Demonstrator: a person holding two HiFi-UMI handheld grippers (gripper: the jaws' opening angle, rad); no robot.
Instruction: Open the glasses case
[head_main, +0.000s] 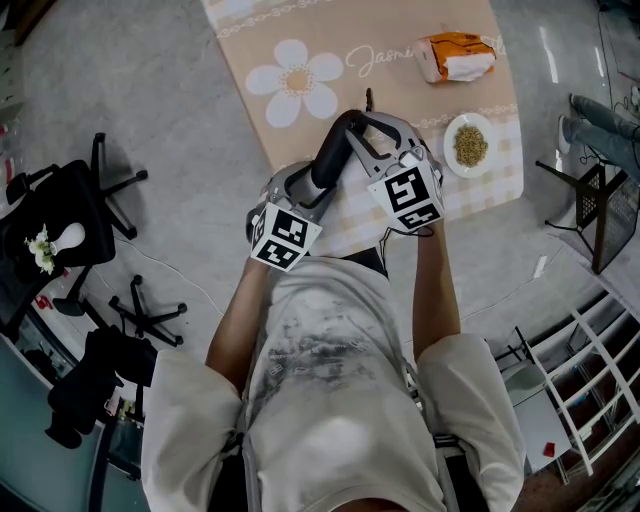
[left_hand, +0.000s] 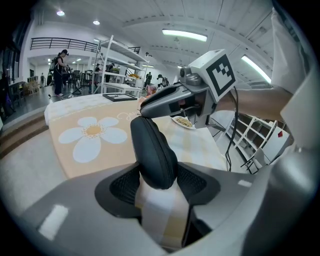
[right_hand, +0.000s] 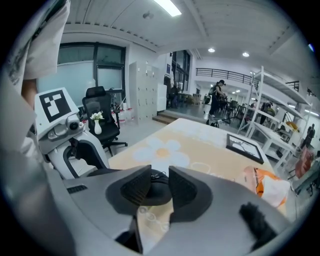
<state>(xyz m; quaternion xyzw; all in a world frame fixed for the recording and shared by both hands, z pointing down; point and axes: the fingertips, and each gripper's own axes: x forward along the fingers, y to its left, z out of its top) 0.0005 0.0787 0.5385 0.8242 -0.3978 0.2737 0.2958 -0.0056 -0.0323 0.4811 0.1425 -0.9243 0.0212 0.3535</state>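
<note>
A black zip-up glasses case is held above the near edge of the table with the beige daisy cloth. My left gripper is shut on the case's near end, and its pads press both sides of the case. My right gripper reaches over to the far end. In the right gripper view the rounded end of the case sits between the two pads, which stand slightly apart from it, so my right gripper is open.
A small plate of grains and an orange-and-white packet lie on the cloth to the far right. A framed picture lies farther back. Black office chairs stand at the left, and white shelving at the right.
</note>
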